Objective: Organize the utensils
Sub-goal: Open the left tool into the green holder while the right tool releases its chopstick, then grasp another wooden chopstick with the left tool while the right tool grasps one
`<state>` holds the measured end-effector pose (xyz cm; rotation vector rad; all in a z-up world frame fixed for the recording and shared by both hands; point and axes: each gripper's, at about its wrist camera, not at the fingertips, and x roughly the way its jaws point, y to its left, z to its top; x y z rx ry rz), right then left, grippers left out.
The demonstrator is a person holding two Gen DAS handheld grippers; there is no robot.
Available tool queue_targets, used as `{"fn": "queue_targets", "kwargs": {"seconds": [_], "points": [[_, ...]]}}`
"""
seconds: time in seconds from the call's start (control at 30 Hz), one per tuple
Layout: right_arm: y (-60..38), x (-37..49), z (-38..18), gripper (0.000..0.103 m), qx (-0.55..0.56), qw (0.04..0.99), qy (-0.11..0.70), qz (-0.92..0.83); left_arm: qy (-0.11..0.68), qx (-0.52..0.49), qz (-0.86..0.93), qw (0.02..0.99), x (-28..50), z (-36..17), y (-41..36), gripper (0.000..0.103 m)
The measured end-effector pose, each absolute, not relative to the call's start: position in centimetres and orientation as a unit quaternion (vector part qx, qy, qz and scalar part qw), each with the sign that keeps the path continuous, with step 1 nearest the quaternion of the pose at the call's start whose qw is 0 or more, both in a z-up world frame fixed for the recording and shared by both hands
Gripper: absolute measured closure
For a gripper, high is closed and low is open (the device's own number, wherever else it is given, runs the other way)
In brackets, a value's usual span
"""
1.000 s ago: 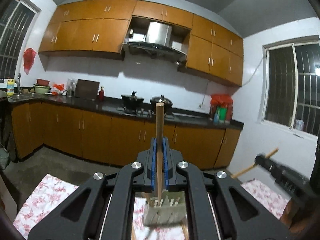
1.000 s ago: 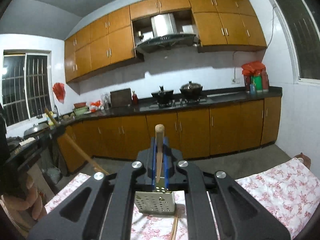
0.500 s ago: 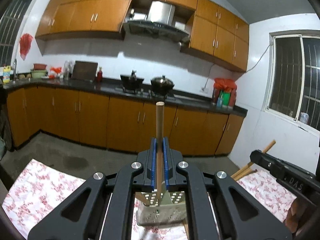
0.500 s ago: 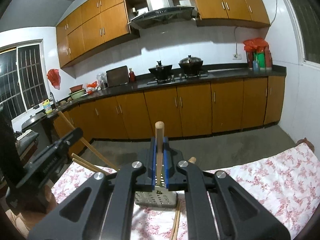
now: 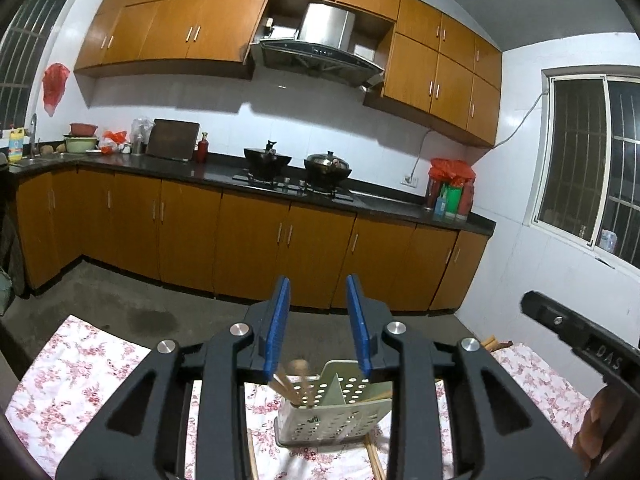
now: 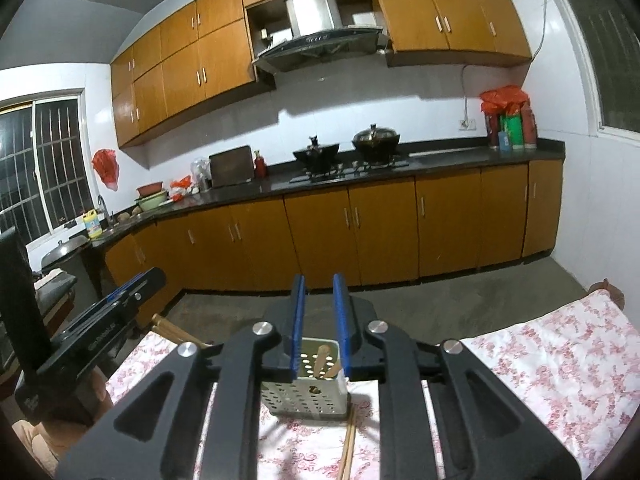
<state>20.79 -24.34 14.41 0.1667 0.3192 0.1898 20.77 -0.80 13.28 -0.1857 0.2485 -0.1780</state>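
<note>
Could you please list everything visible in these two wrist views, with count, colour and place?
utensil holder: one, pale green, perforated, on the table below both grippers
chopsticks in holder: a few, wooden, standing in it
loose chopsticks: some, wooden, lying on the cloth beside the holder
tablecloth: one, white with pink flowers, covering the table
woks: two, dark, lidded, on the stove
range hood: one, steel, above the stove
cabinets: orange-brown, above and below the counter
cutting board: one, dark, leaning on the wall
left gripper: black, blue pads, jaws opening, nothing between them
right gripper: same build, jaws opening, nothing between them
</note>
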Motion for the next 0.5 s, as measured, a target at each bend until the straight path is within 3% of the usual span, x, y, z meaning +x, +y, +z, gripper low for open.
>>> {"fn": "queue_targets", "kwargs": {"seconds": [0.3,0.5], "points": [[-28.9,16.0,12.5,0.079,0.1,0.982,0.156,0.029,0.118,-0.11,-0.07,0.984,16.4,13.7,2.1,0.073],[-29.4,16.9,3.6,0.079,0.086,0.956,0.28,0.015,0.188,-0.084,-0.022,0.978,14.2,8.4,4.1,0.073]]}}
